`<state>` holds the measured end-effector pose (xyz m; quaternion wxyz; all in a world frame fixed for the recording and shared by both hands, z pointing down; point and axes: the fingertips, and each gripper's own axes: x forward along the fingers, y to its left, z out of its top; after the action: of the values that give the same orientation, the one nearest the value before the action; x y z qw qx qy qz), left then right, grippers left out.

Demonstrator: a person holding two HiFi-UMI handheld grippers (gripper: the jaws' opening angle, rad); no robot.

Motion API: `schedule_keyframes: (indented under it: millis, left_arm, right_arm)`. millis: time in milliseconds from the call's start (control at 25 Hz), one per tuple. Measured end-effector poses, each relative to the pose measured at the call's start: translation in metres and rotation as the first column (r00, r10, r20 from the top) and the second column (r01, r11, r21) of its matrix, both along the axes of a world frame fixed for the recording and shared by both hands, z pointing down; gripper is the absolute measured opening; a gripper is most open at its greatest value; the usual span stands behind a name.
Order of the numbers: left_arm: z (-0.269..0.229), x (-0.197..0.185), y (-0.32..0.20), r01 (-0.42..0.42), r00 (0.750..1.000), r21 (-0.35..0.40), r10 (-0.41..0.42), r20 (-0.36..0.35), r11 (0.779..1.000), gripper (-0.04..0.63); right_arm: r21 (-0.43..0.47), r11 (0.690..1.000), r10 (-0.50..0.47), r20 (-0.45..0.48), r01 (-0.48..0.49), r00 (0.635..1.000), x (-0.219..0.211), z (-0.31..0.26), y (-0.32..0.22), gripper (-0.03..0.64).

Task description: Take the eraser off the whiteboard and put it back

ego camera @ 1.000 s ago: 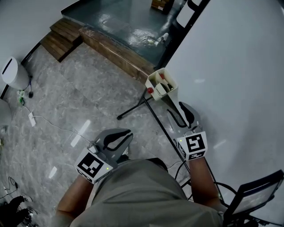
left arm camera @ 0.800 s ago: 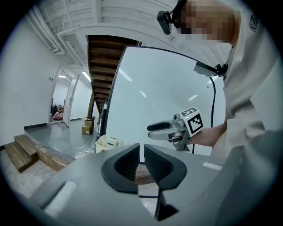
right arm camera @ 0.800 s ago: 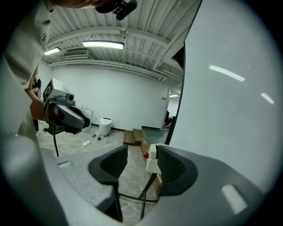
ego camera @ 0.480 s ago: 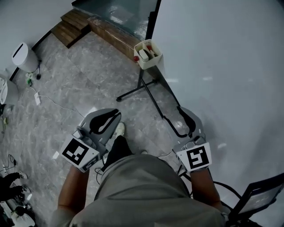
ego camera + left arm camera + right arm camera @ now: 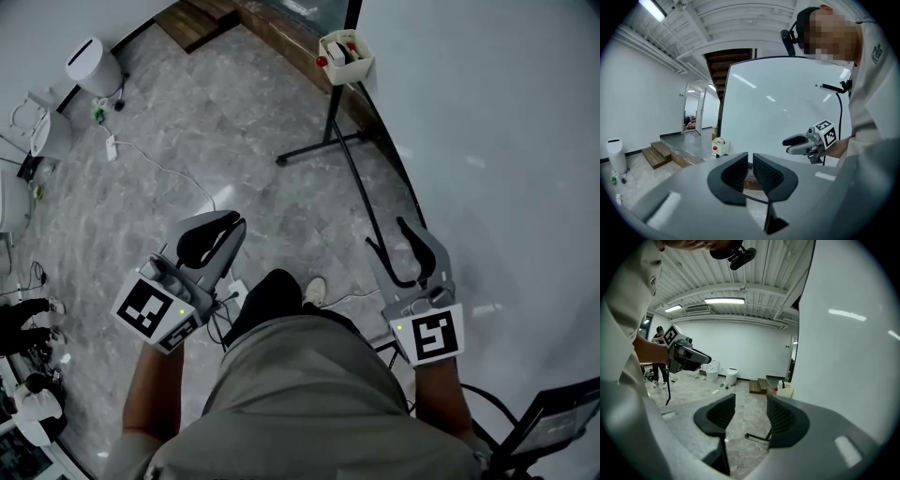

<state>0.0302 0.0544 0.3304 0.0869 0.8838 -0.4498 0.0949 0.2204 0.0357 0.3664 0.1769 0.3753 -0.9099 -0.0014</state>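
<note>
Both pairs of tongs now sit well short of the box point(image 5: 345, 56). A second ago it lay just ahead of the right tongs point(image 5: 751, 411), and now it is far ahead of them at the top of the head view, so the person seems to have backed off along the whiteboard point(image 5: 506, 141).

The left tongs point(image 5: 750, 164) are narrow, with the pads almost meeting and nothing between them. The right tongs stand moderately wide and are also empty. They point roughly the same way, well apart, with the person's body between and behind them.

The whiteboard runs close along the outer side of the right tongs. The part of it in view is blank. No eraser shows on it, and neither pair of tongs holds one. The box hangs at the board's edge above the stand point(image 5: 328, 141), whose legs spread over the floor point(image 5: 187, 141) ahead of both pairs. A pale block point(image 5: 340, 52) inside the box may be the eraser, but it is too small to be sure.

The step in hand looks like finding and approaching the eraser, so little of the task seems done. To do it well:
- Settle where the eraser is before moving in.
- Lead with the right tongs, which are nearest the board and already parted.
- Square the pads to the eraser's long sides and close only once both pads flank it.
- Keep the left tongs clear of the stand's legs.
</note>
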Motion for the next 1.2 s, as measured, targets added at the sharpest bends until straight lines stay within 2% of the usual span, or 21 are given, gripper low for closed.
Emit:
schedule_keyframes:
  millis: [200, 400, 640, 880, 1200]
  left_arm:
    - [-0.007, 0.001, 0.026, -0.017, 1.000, 0.029, 0.017, -0.002, 0.999, 0.037]
    - [-0.006, -0.002, 0.062, -0.068, 0.997, 0.045, 0.069, -0.023, 0.997, 0.037]
    - [-0.007, -0.018, 0.124, -0.131, 0.989, 0.051, 0.134, -0.062, 0.990, 0.037]
    - [0.002, -0.041, 0.207, -0.244, 0.968, 0.024, 0.245, -0.062, 0.970, 0.037]
    - [0.016, -0.058, 0.282, -0.320, 0.944, 0.014, 0.320, -0.074, 0.947, 0.037]
  right_arm:
    - [0.004, 1.000, -0.003, 0.000, 0.003, 1.000, -0.001, 0.000, 0.031, 0.204]
    - [0.020, 1.000, 0.009, -0.017, -0.009, 1.000, -0.009, -0.002, 0.065, 0.204]
    - [0.043, 0.998, 0.051, -0.009, -0.050, 0.999, -0.038, -0.017, 0.121, 0.204]
    - [0.070, 0.992, 0.100, 0.021, -0.101, 0.995, -0.080, -0.031, 0.191, 0.204]
    - [0.065, 0.984, 0.163, 0.031, -0.165, 0.986, -0.109, -0.031, 0.286, 0.204]
